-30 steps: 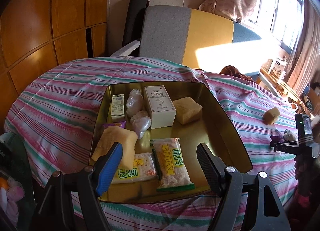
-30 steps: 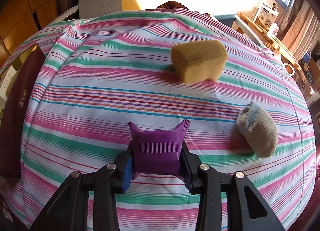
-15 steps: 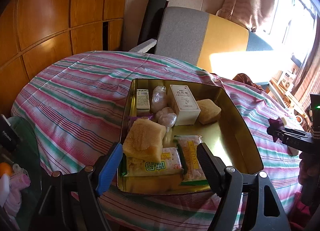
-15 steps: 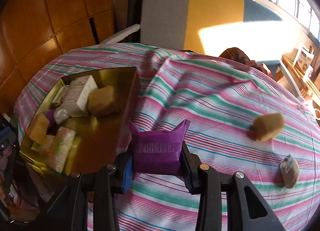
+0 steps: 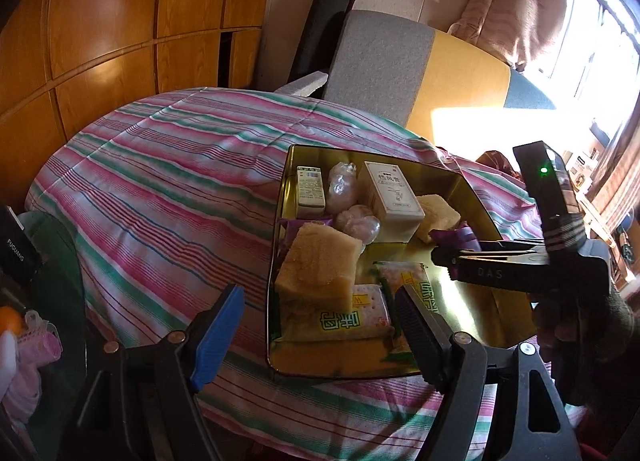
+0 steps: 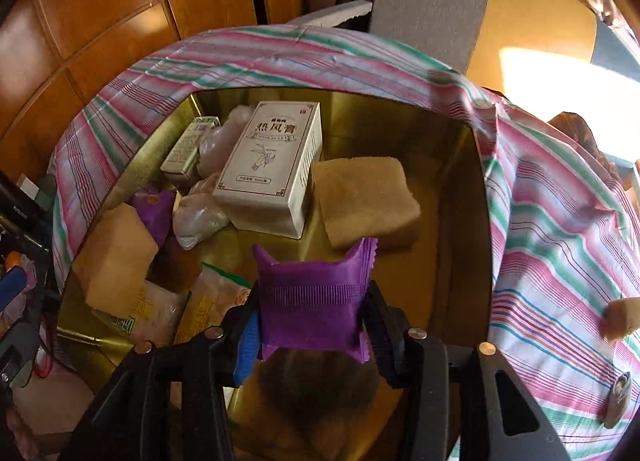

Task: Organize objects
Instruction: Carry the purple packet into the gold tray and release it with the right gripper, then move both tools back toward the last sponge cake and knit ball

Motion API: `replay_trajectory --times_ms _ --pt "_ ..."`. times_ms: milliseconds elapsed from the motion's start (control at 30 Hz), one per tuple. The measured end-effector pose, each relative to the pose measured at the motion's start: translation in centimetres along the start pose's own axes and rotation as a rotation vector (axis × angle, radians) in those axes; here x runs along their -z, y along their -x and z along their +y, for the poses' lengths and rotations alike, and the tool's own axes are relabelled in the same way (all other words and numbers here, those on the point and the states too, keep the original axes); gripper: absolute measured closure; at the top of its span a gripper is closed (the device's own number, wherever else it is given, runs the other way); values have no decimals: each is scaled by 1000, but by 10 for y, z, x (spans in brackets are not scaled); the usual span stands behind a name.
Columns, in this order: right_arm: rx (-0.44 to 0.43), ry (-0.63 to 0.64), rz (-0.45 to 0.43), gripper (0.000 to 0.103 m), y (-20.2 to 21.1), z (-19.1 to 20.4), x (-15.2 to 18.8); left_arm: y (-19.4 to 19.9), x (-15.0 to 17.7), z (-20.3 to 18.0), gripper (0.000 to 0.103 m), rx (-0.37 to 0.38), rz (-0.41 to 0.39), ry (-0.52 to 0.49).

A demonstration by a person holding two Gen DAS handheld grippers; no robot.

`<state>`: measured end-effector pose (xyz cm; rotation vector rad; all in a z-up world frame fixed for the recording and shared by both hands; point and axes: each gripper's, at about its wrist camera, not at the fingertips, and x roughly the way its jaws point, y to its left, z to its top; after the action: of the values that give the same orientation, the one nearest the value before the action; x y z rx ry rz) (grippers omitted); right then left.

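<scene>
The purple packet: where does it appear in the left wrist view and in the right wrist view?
Left wrist view: the purple packet sits right of centre, at the tip of the right gripper, over the gold tin.
Right wrist view: low centre, between the opening jaws.
Shared landmark: the white box in the tin.

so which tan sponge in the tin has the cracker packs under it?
The sponge at the tin's near-left corner. It lies tilted on the packs; the other sponge lies flat beside the white box.
</scene>
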<state>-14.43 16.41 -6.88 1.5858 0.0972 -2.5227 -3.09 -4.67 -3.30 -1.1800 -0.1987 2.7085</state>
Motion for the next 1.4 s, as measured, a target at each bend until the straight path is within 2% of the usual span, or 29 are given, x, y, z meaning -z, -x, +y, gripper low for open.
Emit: replay_trajectory --times_ms 200,367,467,1067,1400 --pt "122 -13 5 50 -22 -6 -18 0 2 5 23 -2 0 4" --pt "65 -34 -19 39 -12 -12 -16 -1 2 5 21 -10 -2 7" --pt "39 -37 -48 38 -2 -9 -10 0 2 4 21 -13 -4 6" --pt "57 -43 -178 38 51 3 41 17 5 -14 20 -28 -30 -50" --pt "78 -107 -204 38 77 -33 69 19 7 -31 20 -18 -30 -100"
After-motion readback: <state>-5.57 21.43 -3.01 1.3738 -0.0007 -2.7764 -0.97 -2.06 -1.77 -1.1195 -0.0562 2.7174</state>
